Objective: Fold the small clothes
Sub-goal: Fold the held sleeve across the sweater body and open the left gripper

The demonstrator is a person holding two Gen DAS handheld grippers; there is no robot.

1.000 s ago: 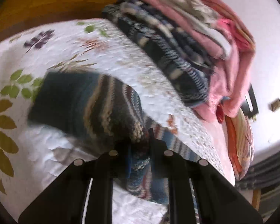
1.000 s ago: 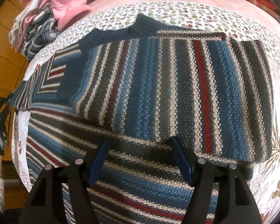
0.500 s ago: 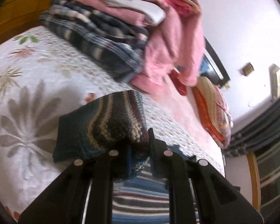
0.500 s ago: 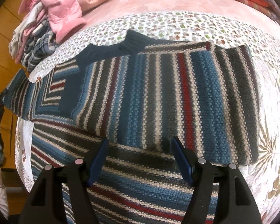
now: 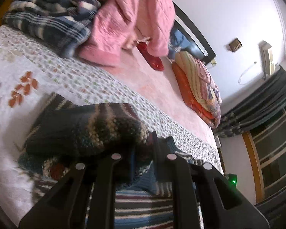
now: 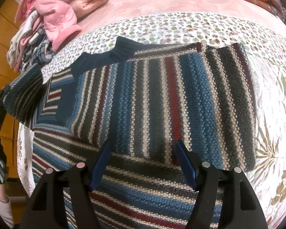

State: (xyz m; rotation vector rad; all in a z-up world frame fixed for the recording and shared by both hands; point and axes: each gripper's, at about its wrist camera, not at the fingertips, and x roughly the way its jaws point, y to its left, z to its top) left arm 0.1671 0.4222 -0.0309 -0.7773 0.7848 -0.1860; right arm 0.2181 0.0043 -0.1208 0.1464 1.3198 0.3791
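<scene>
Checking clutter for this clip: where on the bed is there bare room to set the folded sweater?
Free: pink sheet between clothes pile and quilts; floral cover right of sweater. Crowded: the pile's corner.

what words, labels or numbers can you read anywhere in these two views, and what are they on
None can be read in either view.
Striped knit sweater: no tag or print shows.
Floral quilt: leaf and flower pattern only.
Small brown wall fixture: too small and blurred to tell whether it carries text.
Left gripper and right gripper: no markings.
</scene>
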